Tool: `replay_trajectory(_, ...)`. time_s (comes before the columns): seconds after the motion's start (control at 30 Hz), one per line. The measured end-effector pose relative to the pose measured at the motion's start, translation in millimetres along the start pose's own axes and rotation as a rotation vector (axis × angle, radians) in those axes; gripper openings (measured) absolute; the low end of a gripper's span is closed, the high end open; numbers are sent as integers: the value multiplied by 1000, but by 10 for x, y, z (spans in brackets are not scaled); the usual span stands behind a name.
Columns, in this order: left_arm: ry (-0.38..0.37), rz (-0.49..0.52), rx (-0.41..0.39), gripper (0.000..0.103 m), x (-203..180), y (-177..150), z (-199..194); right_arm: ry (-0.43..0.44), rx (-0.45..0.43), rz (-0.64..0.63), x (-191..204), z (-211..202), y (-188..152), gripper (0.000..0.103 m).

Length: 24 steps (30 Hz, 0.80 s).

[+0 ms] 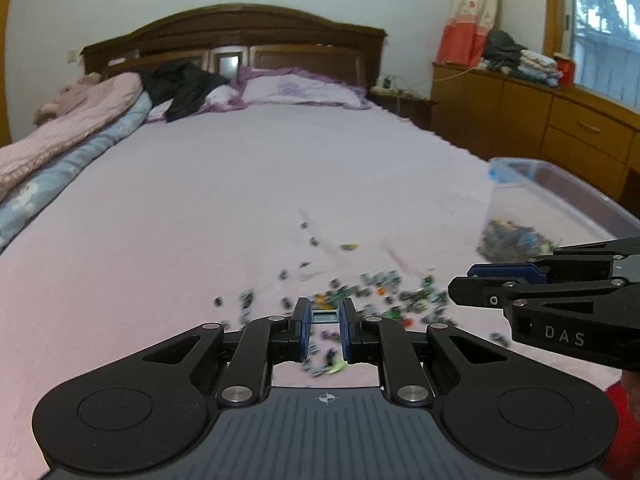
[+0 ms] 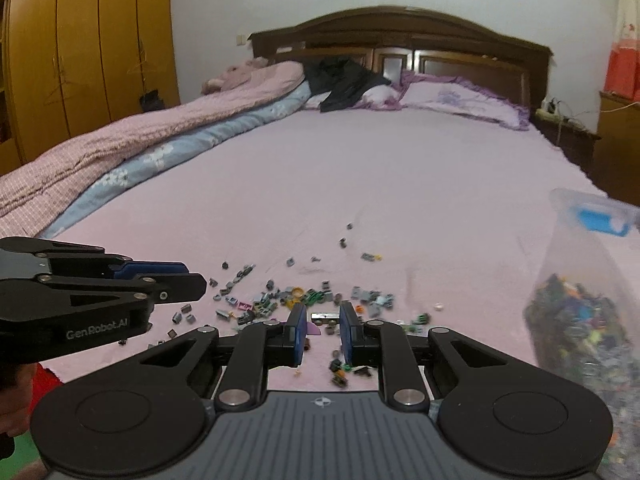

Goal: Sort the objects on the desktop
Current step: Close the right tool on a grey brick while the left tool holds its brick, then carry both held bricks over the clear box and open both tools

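Many small toy building pieces (image 1: 384,292) lie scattered on the pink bed sheet, also in the right wrist view (image 2: 280,300). My left gripper (image 1: 324,316) is shut on a small grey-blue rectangular piece (image 1: 324,315), held above the scatter. My right gripper (image 2: 323,316) is shut on a thin black and grey bar piece (image 2: 324,316). The right gripper also shows side-on in the left wrist view (image 1: 472,280), and the left gripper side-on in the right wrist view (image 2: 192,276). A clear plastic box (image 2: 580,320) with many pieces inside stands at the right.
The clear box also shows in the left wrist view (image 1: 560,208) at the bed's right edge. Folded quilts (image 2: 120,152) lie along the left side, pillows (image 2: 460,100) at the headboard. A wooden cabinet (image 1: 540,112) stands right of the bed.
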<state>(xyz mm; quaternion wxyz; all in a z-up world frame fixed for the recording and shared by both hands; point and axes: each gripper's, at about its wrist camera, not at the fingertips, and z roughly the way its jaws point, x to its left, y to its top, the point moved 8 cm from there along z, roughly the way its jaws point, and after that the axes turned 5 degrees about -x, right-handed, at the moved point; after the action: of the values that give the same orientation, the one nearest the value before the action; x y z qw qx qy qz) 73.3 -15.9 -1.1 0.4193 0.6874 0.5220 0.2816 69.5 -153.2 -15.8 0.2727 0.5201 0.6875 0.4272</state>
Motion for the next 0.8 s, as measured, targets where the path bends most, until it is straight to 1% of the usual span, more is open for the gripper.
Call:
replay_trajectory(0.17,-80,40,-34,17,-364,213,-40,-39,-54,16,-177,-345,87,19)
replay_trajectory(0.37,-201,120,-86,17,-938,540,16,-119,-125,56,-508,-807,189,19)
replay_trajectory(0.53,-309,149,-98,17,-1461,782,194,-219,-166,75,-901,-1138,229,19)
replay_trajectory(0.63,-364,171,-102,17,-1772,880,298,-290,-185,113,-1196,-1325,214,19)
replay_trajectory(0.8,-433,209,-75,17,-2265,903,528,-397,-180,186,-1683,-1532,-6,19)
